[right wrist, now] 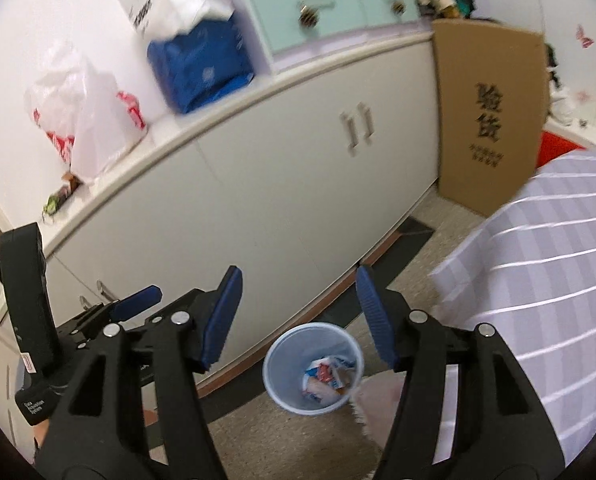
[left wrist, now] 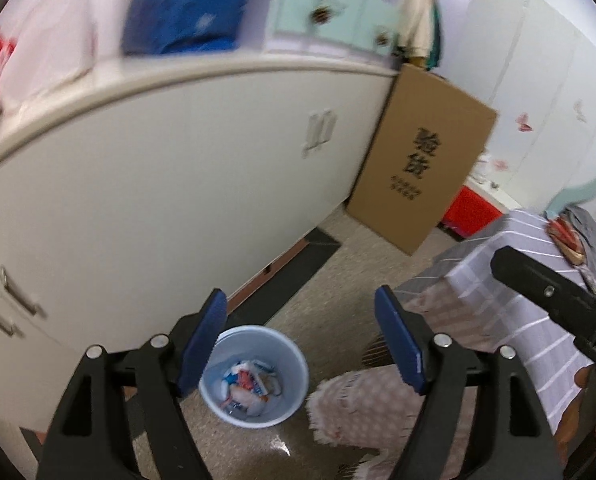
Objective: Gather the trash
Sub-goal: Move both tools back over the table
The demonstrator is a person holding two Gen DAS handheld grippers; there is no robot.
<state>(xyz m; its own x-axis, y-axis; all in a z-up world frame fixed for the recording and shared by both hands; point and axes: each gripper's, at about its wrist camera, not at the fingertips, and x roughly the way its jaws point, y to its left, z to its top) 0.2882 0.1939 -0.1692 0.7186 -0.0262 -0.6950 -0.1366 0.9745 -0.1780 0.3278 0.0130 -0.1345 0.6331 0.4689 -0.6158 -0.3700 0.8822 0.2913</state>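
A light blue waste bin [left wrist: 288, 408] stands on the floor by the cabinet, with crumpled wrappers [left wrist: 246, 386] inside. It also shows in the right wrist view [right wrist: 286, 388] with the wrappers [right wrist: 325, 378] in it. My left gripper [left wrist: 301, 312] is open and empty, held above the bin. My right gripper [right wrist: 298, 292] is open and empty, also above the bin. The right gripper's body [left wrist: 553, 300] shows at the right of the left wrist view, and the left gripper [right wrist: 134, 306] shows at the left of the right wrist view.
A long white cabinet [left wrist: 178, 168] runs along the left, with plastic bags [right wrist: 86, 120] and a blue bag [right wrist: 202, 68] on top. A cardboard box [left wrist: 421, 160] leans at its far end. A bed with a striped grey cover [right wrist: 537, 272] is at right, a pink fringed rug [left wrist: 357, 408] beside the bin.
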